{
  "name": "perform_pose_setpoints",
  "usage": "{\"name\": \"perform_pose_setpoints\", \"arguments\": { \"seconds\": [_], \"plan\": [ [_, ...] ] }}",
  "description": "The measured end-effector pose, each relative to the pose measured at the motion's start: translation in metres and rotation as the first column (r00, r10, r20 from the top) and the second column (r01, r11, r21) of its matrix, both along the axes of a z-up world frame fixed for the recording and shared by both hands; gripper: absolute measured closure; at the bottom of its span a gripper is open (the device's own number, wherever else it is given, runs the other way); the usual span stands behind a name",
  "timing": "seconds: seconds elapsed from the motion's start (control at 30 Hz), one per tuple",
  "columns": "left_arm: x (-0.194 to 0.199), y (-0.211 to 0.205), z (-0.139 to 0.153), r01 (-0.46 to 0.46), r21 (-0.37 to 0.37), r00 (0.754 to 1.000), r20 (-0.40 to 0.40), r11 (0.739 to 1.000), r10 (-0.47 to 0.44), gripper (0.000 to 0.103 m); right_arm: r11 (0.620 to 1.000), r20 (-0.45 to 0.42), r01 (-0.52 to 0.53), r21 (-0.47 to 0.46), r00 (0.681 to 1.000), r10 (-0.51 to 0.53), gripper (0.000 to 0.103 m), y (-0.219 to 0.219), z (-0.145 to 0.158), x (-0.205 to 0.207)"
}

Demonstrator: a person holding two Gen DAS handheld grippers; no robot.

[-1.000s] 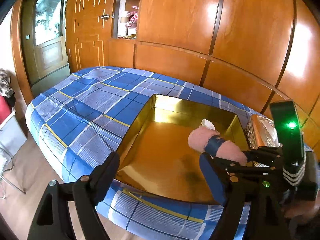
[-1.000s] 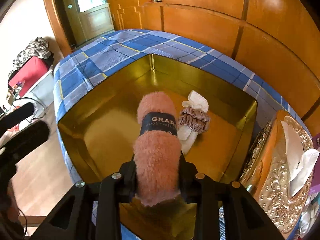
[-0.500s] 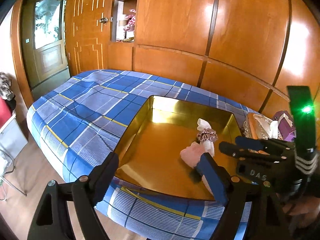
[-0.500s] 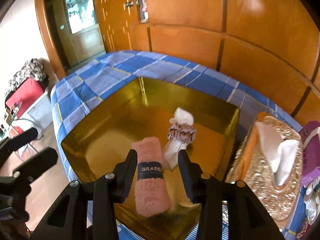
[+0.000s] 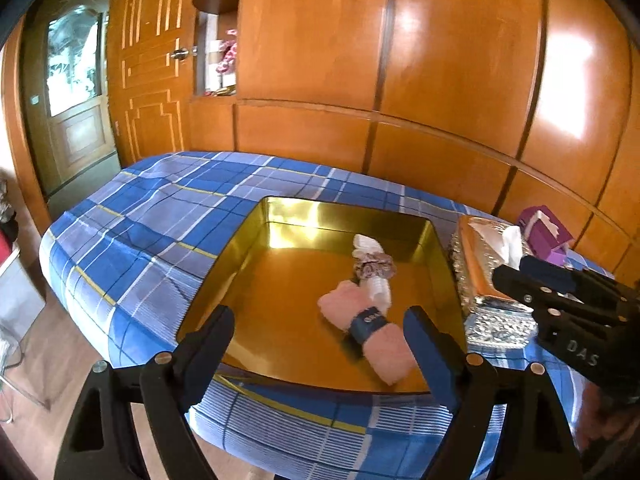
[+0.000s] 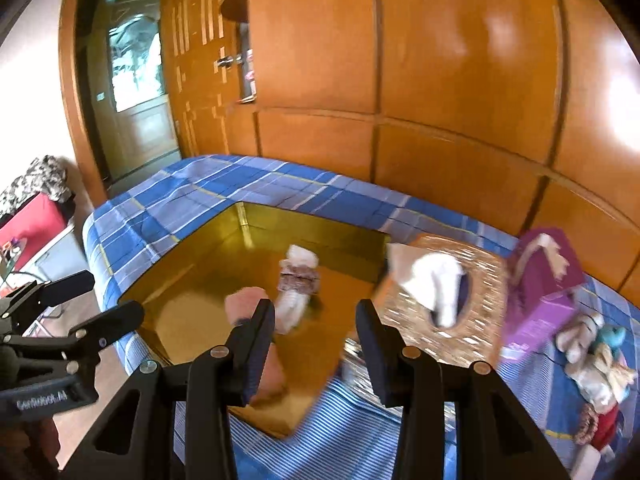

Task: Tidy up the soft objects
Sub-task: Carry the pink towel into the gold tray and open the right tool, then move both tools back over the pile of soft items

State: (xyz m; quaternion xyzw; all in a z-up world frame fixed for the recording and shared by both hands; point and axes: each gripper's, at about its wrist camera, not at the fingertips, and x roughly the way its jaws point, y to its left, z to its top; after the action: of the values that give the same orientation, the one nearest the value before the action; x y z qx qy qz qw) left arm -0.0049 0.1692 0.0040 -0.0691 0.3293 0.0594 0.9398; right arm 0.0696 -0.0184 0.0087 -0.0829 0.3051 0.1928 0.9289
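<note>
**Gold tray holds two soft rolls; both my claws empty above it**

Gold metal, glossy and shallow-walled: the tray (image 5: 436, 240) sits on a blue plaid cloth (image 5: 160, 220) covering the bench; inside it lies a pink fluffy roll (image 5: 384, 350) with a dark blue band around its middle, angled toward the tray's near right corner; touching its far end is a white roll (image 5: 370, 246) ringed by a ruffled brownish scrunchie (image 5: 374, 268).

My left claw (image 5: 320, 344) is spread wide and holds nothing; through its camera the pink roll shows between the fingers but lies on the tray floor, apart from them.

My right claw (image 6: 316, 344) stands partly spread, with nothing between its pads; its left finger (image 6: 258, 344) hides part of the pink roll behind it; this view is blurred.

Just right of the tray stands an ornate gold tissue box (image 5: 480, 264) with white tissue rising from its slot; beyond it a purple box (image 6: 540, 284); further right on the cloth lie small plush toys (image 6: 592, 364); wooden wall panels (image 5: 440, 60) run behind the bench.
</note>
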Motion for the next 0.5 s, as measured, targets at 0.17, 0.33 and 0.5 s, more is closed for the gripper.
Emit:
{"name": "perform_pose_setpoints", "arguments": {
  "seconds": [0.17, 0.33, 0.5],
  "plan": [
    [-0.001, -0.017, 0.004, 0.045, 0.018, 0.999, 0.011, 0.999, -0.045, 0.016, 0.996, -0.003, 0.092, 0.013, 0.996, -0.092, 0.061, -0.041, -0.003, -0.012],
    [-0.001, -0.036, 0.006, 0.102, 0.039, 0.995, 0.018, 0.994, -0.103, 0.016, 0.975, -0.021, 0.221, 0.011, 0.975, -0.22, 0.061, -0.097, -0.013, -0.024],
    [0.002, -0.058, 0.006, 0.172, 0.049, 0.985, 0.01, 0.984, -0.172, 0.016, 0.924, -0.059, 0.381, 0.024, 0.924, -0.379, 0.061, -0.163, -0.019, -0.034]
  ]
}}
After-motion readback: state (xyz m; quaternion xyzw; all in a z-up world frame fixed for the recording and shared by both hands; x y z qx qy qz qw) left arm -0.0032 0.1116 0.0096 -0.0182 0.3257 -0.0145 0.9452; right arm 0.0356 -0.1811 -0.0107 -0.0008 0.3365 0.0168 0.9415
